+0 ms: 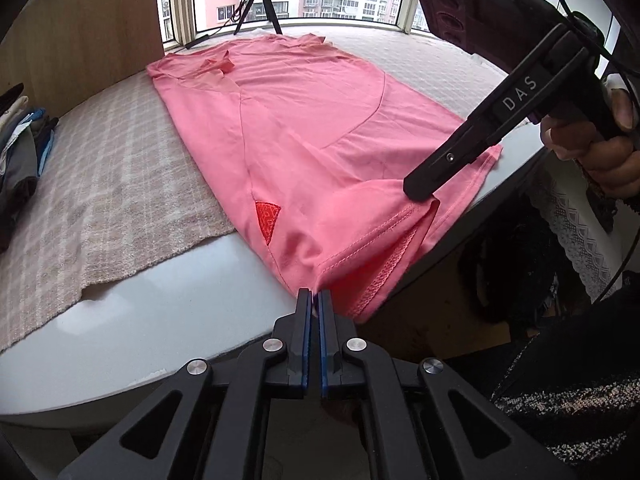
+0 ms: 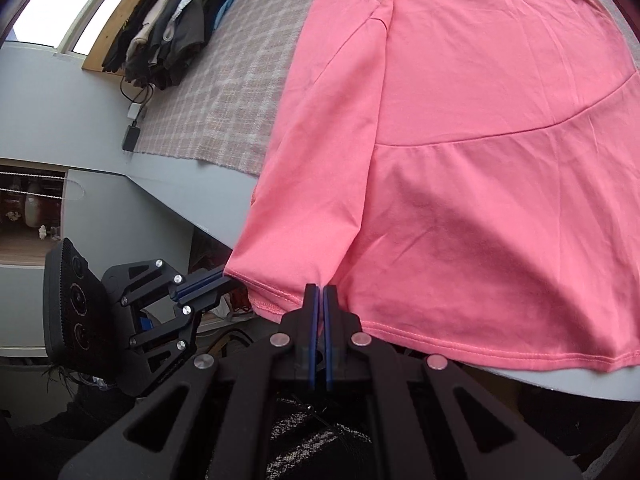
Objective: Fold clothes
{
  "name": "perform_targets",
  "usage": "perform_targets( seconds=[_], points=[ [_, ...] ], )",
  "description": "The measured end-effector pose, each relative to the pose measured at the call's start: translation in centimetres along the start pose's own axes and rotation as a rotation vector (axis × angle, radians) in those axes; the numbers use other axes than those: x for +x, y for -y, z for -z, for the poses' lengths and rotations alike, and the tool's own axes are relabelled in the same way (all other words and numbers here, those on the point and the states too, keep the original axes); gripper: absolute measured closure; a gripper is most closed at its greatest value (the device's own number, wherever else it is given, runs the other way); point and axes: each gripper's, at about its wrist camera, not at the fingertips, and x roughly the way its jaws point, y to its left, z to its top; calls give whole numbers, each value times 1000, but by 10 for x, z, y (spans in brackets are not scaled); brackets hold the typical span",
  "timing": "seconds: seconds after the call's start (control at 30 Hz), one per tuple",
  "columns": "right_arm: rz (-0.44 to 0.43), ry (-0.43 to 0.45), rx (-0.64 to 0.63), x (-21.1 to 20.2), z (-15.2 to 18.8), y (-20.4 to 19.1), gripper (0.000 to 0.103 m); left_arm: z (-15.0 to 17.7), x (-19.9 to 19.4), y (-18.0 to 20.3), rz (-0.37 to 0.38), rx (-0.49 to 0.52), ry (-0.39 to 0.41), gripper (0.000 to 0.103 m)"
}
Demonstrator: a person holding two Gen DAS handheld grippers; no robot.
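Observation:
A pink garment (image 1: 304, 120) lies spread along the table, its collar end far away and its hem at the near edge. It fills most of the right wrist view (image 2: 480, 160). My left gripper (image 1: 315, 294) is shut on the near hem corner, lifted slightly off the table edge. It also shows in the right wrist view (image 2: 224, 278), clamped on that corner. My right gripper (image 2: 321, 288) is shut on the hem further along. In the left wrist view the right gripper (image 1: 420, 196) pinches the hem near the table edge.
A beige checked mat (image 1: 100, 184) covers the white table (image 1: 168, 320) left of the garment. A pile of folded dark and blue clothes (image 2: 176, 28) sits at the mat's far side by a wooden panel (image 1: 80, 32). A tripod (image 1: 256, 4) stands by the window.

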Motion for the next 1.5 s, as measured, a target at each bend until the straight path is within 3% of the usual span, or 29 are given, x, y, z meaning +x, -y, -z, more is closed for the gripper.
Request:
perform_targets(
  seconds=[0.07, 0.17, 0.23, 0.37, 0.47, 0.57, 0.67, 0.73, 0.83, 0.93, 1.0, 1.1, 1.27, 1.37, 1.43, 1.5],
  points=[
    [63, -19, 4, 11, 1, 5, 100, -1, -1, 0, 5, 0, -2, 101],
    [36, -94, 16, 17, 5, 11, 96, -2, -3, 1, 12, -1, -4, 98],
    [8, -69, 2, 3, 8, 9, 96, -4, -5, 1, 20, -3, -1, 97],
    [-12, 84, -7, -59, 5, 13, 95, -28, -21, 6, 87, -37, 70, 96],
    [36, 228, 11, -119, -2, 27, 93, -57, -23, 19, 135, -48, 122, 95],
    [73, 358, 67, -190, -9, 65, 85, -90, -12, 47, 202, -42, 154, 92],
    [111, 447, 137, -247, -22, 98, 85, -124, 5, 87, 277, -23, 168, 86],
    [141, 486, 169, -281, -31, 120, 85, -145, 25, 122, 335, 4, 142, 72],
    [169, 537, 191, -329, -45, 153, 84, -173, 58, 176, 390, 49, 91, 69],
    [186, 563, 183, -351, -64, 182, 80, -186, 95, 210, 378, 7, 5, 66],
    [181, 566, 173, -354, -82, 201, 80, -190, 120, 225, 376, -25, -64, 66],
    [150, 539, 169, -338, -114, 228, 80, -191, 145, 240, 267, 22, -94, 66],
    [112, 448, 157, -288, -178, 267, 79, -192, 167, 230, 236, -67, -128, 66],
    [98, 379, 148, -248, -221, 286, 79, -191, 171, 224, 209, -96, -117, 79],
    [85, 340, 153, -221, -249, 297, 79, -191, 174, 220, 212, -121, -121, 102],
    [61, 319, 171, -199, -273, 307, 79, -190, 173, 214, 235, -150, -115, 103]
  ],
)
